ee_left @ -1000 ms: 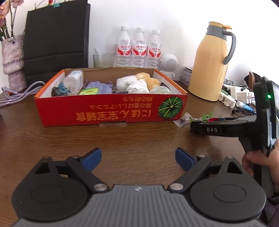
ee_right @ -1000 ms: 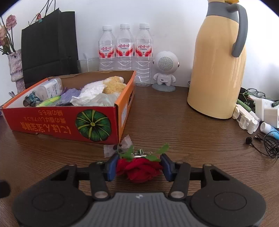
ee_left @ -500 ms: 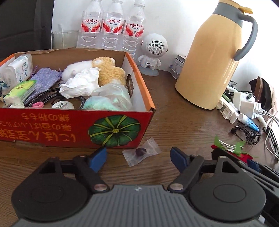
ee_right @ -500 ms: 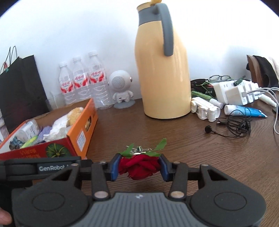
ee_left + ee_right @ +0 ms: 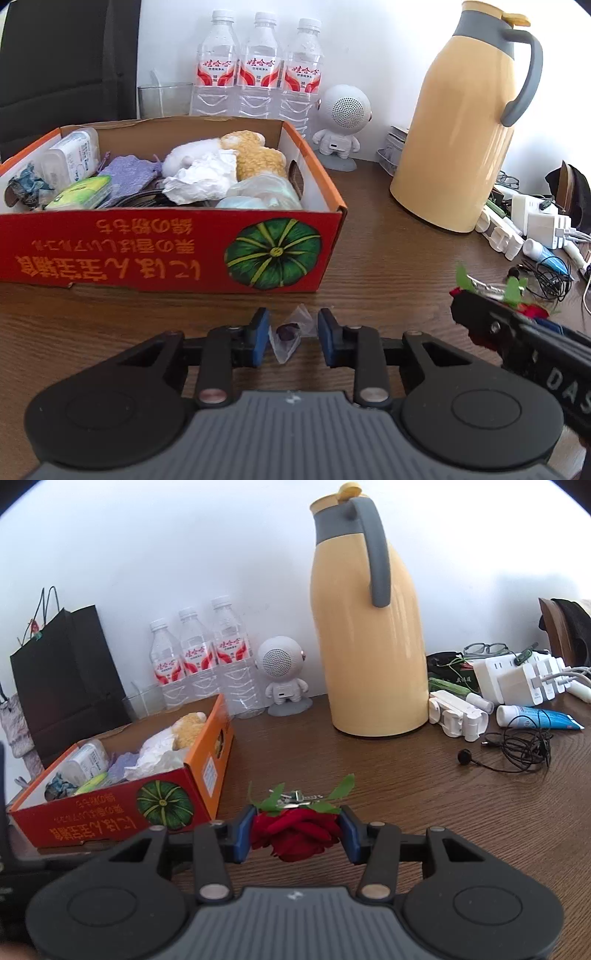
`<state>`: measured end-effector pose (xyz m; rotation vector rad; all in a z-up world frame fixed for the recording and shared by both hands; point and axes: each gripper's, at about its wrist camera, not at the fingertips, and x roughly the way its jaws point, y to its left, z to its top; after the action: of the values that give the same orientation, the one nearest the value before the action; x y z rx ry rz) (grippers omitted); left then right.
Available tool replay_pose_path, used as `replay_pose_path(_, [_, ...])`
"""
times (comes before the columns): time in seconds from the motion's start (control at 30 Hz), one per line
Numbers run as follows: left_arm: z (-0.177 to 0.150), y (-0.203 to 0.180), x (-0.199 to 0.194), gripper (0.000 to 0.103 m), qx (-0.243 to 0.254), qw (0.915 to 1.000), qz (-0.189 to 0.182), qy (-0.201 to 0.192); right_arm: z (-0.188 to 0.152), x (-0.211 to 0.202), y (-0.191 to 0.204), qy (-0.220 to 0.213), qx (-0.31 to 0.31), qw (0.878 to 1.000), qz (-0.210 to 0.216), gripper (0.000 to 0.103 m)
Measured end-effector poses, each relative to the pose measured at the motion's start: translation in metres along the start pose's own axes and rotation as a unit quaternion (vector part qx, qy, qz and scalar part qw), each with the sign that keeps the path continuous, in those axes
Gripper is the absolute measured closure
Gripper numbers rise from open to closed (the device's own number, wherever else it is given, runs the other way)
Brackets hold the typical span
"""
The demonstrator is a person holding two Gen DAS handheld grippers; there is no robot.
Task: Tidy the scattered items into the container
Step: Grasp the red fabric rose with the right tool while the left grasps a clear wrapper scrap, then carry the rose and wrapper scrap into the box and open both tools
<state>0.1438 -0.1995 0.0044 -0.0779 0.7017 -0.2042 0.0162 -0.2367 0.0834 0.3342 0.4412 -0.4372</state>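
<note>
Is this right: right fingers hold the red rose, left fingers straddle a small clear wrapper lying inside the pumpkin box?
Not quite. The left wrist view shows the clear wrapper on the table in front of the pumpkin box, not in it. The left gripper does straddle it, and the right gripper holds the red rose.

A dark brown wood-grain table (image 5: pixel 388 775) is set against a plain white wall (image 5: pixel 184 554), which is brightly and evenly lit. Along the wall, three water bottles (image 5: pixel 260 70), a small white robot-shaped speaker (image 5: pixel 341 125) and a tall yellow thermos jug (image 5: pixel 369 627) with a grey handle are arranged. A black paper bag (image 5: pixel 70 679) is seen at the left. At the right edge of the table, white power adapters (image 5: pixel 517 679), a blue tube (image 5: pixel 535 718), spectacles (image 5: pixel 485 648) and a tangled black earphone cable (image 5: pixel 517 749) are gathered.
</note>
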Motion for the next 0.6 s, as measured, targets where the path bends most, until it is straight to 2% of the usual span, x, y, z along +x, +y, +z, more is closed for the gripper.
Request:
replay_pose_path(0.07, [-0.009,0.013,-0.019,0.087,0.006,0.9999,0.002,-0.009,-0.002,0.001,0.007,0.003,-0.012,1.0,0.012,0.056])
replay_pose_path(0.1, [-0.015,0.024,-0.032,0.101,0.004,0.9999,0.004,-0.016,-0.003,0.001,0.01,0.007,-0.015,1.0,0.019,0.056])
replay_pose_path(0.27, [-0.051,0.073,-0.084,0.102,0.001,0.9992,0.034,-0.021,-0.007,-0.005,0.038,0.019,-0.044,0.997,0.066,0.056])
replay_pose_path(0.37, [-0.066,0.098,-0.111,0.102,-0.015,0.9985,0.048,-0.022,-0.012,-0.011,0.059,0.015,-0.088,0.993,0.072,0.057])
replay_pose_path(0.5, [-0.067,0.119,-0.132,0.102,-0.02,0.9986,0.039,-0.031,-0.012,0.001,0.045,0.038,-0.06,0.997,0.024,0.057])
replay_pose_path(0.6, [-0.059,0.117,-0.123,0.1,-0.025,0.9994,0.01,-0.02,-0.009,0.008,0.033,0.04,-0.065,0.997,-0.016,0.058])
